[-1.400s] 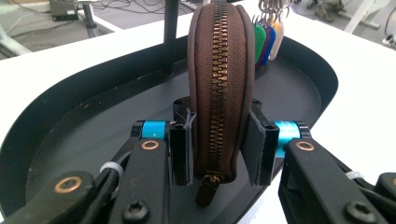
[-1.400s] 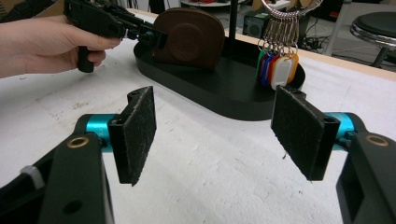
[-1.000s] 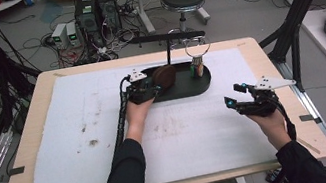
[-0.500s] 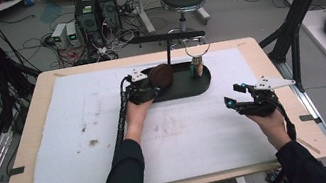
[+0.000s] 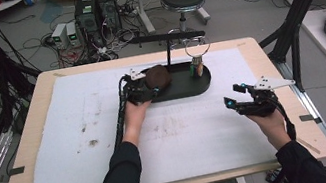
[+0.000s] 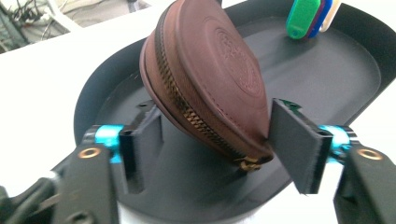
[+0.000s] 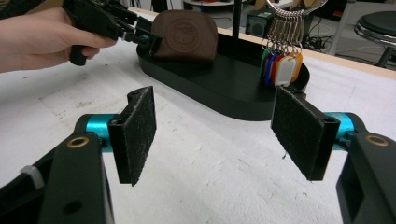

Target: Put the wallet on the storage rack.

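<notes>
Table [image 5: 36,159] covered by a white mat [image 5: 73,112], stained in places; toward its far edge sits a black oval tray [image 5: 185,87], from which a thin post rises to a crossbar carrying a ring of coloured key tags [image 7: 280,65] hanging just over the tray's right end. Brown zipped leather pouch [image 6: 205,79]: stands on edge in the left part of the tray, tilted, zipper facing the camera in the left gripper view. Left gripper [image 5: 143,92]: jaws have just been opening and now stand wide to either side of the pouch; one pad lies at or just off the leather near the zipper pull, the other is apart from it, so the pouch appears released, not clamped. Right gripper [image 5: 249,101]: hovers over bare mat well apart from the tray, jaws spread wide, nothing between them. Risk, as a judgement: the pouch balances on its curved edge and leans, so a jaw brushing it on withdrawal could topple it flat or push it toward the tray wall; a careless sweep to the right might also set the key tags swinging against the tray.
</notes>
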Available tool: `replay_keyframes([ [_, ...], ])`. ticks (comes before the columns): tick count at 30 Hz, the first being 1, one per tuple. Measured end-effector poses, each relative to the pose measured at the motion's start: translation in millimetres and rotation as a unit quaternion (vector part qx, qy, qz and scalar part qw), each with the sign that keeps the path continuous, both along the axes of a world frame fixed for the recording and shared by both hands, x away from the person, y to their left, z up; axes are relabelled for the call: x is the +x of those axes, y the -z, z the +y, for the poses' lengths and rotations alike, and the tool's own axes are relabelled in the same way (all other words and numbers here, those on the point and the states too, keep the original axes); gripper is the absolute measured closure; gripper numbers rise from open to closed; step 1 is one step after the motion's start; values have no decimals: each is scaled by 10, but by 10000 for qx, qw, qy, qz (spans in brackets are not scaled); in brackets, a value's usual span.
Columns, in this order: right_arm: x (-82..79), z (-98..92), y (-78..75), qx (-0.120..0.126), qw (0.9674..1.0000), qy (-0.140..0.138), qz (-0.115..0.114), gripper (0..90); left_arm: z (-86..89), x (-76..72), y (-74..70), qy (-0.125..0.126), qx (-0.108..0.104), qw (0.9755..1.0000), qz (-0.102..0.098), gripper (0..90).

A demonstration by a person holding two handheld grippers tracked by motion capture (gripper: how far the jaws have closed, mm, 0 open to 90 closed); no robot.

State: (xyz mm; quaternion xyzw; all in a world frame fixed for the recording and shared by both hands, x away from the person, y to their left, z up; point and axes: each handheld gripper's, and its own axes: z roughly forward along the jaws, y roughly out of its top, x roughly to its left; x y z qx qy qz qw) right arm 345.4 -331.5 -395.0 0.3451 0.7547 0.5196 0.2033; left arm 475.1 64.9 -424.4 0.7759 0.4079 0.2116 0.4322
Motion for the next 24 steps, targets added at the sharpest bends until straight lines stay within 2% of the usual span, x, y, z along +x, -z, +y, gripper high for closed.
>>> replay_keyframes([
  [3,1,-5,-1,1,10000,5,-4,318,12,-40,-58,-32,102,9999,39,289],
  [10,0,-12,-2,-6,10000,22,-18,317,11,-219,-205,238,251,9992,-182,285],
  [18,8,-43,7,40,9999,96,39,304,125,-532,-373,612,65,9976,-328,285],
  [21,14,-51,14,42,9999,112,65,296,228,-694,-437,704,19,9966,-431,280],
  [24,23,-60,20,33,9999,130,79,287,371,-858,-484,767,-139,9955,-543,280],
])
